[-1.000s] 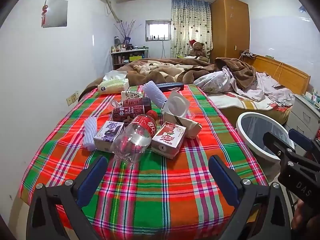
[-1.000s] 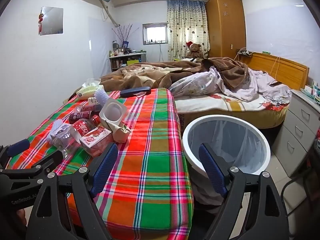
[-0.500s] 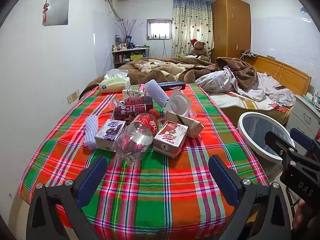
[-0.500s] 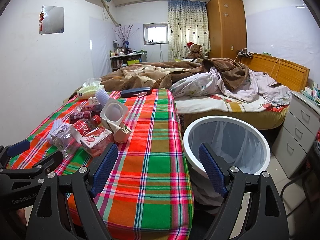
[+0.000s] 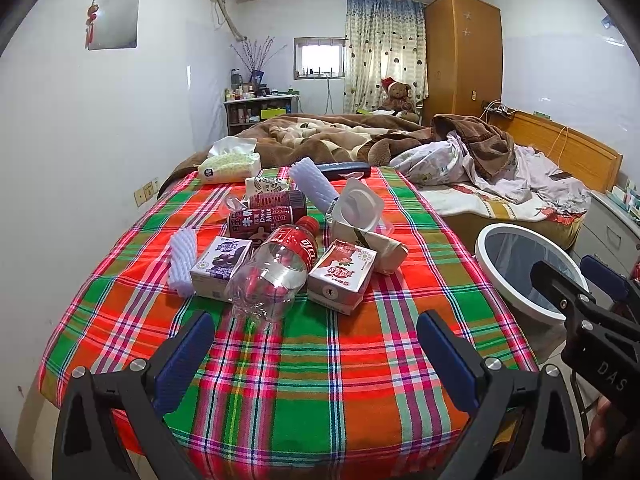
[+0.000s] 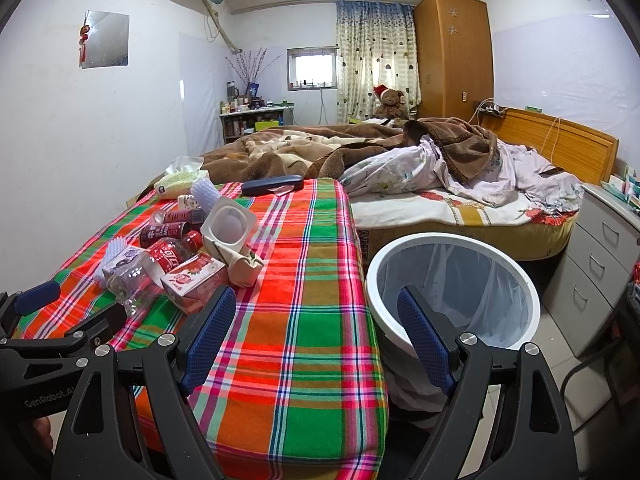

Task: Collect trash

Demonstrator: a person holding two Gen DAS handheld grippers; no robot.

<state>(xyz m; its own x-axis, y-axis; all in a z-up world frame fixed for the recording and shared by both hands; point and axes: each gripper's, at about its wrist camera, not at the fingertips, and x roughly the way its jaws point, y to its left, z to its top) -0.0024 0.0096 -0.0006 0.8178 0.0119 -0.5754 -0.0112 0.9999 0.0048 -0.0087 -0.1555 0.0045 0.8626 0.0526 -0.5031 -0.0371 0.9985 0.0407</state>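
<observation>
Both grippers hover empty at the tabletop's near edge.

The left gripper (image 5: pixel 316 354) faces the trash pile, jaws spread, probably lined up on the bottle (image 5: pixel 276 276) and red carton (image 5: pixel 342 276) nearest it. The right gripper (image 6: pixel 316 336), jaws also spread, hangs between tabletop (image 6: pixel 312 280) and bin (image 6: pixel 452 280), which stands just beside the tabletop for short drops.

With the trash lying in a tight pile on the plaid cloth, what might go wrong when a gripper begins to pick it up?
1. The empty plastic bottle lies on its side against the red carton and the purple carton; a grab may knock it rolling.
2. The trash bin stands off the table's edge, so a loosely held piece could fall to the floor.
3. The tissue pack and the dark case lie nearby and may be taken by mistake.
</observation>
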